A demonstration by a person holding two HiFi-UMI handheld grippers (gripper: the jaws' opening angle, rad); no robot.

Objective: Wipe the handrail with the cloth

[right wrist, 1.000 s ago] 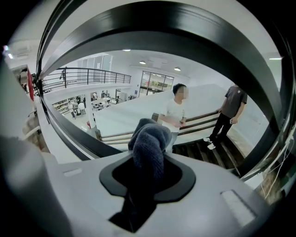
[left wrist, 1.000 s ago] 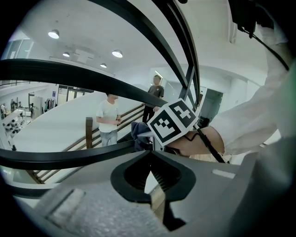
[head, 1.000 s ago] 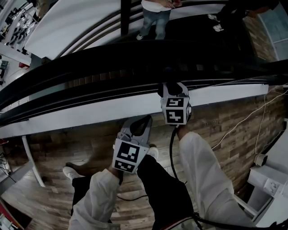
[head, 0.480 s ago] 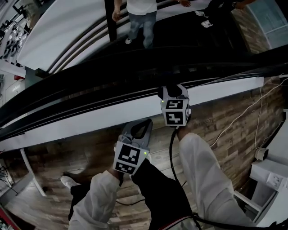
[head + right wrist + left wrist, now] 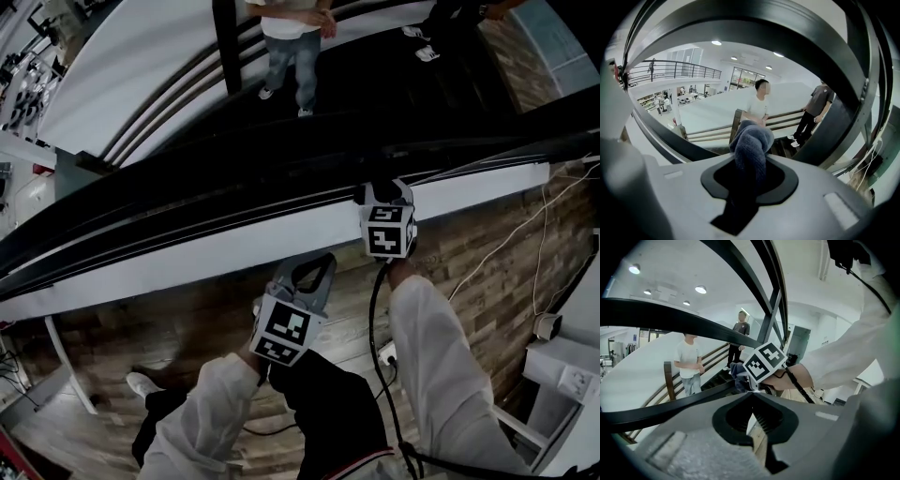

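At handrail [image 5: 234,178], right hand-held gripper [image 5: 380,194] clamps cloth [image 5: 751,140].

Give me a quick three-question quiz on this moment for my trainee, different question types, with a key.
1. Multiple choice: what is between the jaws of the right gripper?
A. the cloth
B. a sponge
C. nothing

2. True or false: the left gripper is clamped on the handrail.

3. Fill in: ____ people stand on the stairs beyond the handrail.

Key
1. A.
2. False: its jaws are shut with nothing between them, and it is held short of the handrail.
3. Two.
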